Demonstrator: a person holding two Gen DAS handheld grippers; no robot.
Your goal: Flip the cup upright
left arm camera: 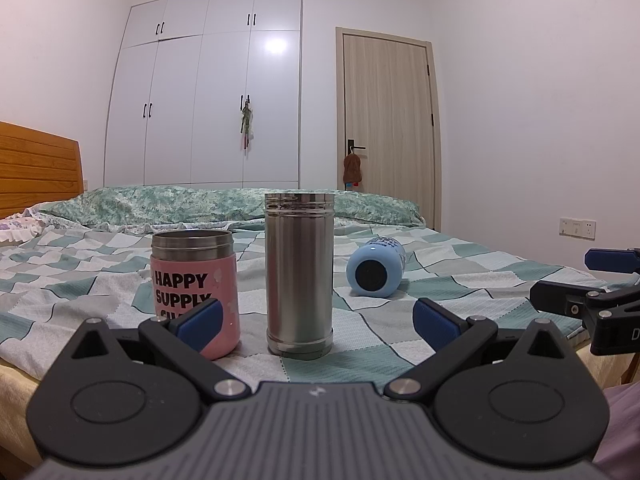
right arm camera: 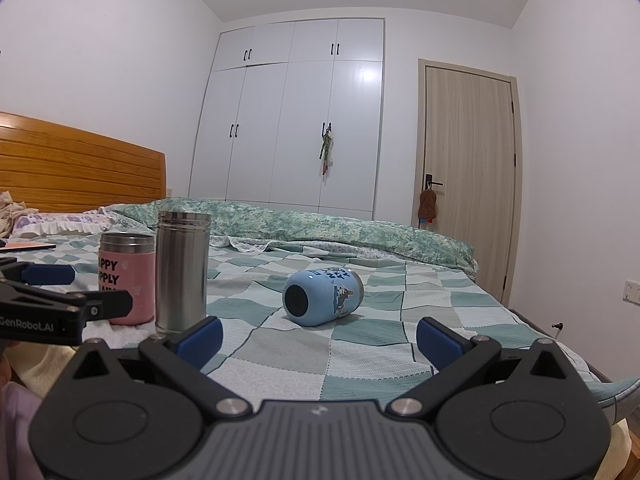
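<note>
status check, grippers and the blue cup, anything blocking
Left gripper open, empty; right gripper open, empty. Blue cup on its side on the bed, base toward the cameras, untouched. Steel tumbler and pink cup upright to its left, path clear.

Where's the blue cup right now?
The blue cup lies on its side on the checked bedspread, right of the steel tumbler, base toward the cameras. In the right wrist view it is ahead of the open right gripper.
</note>
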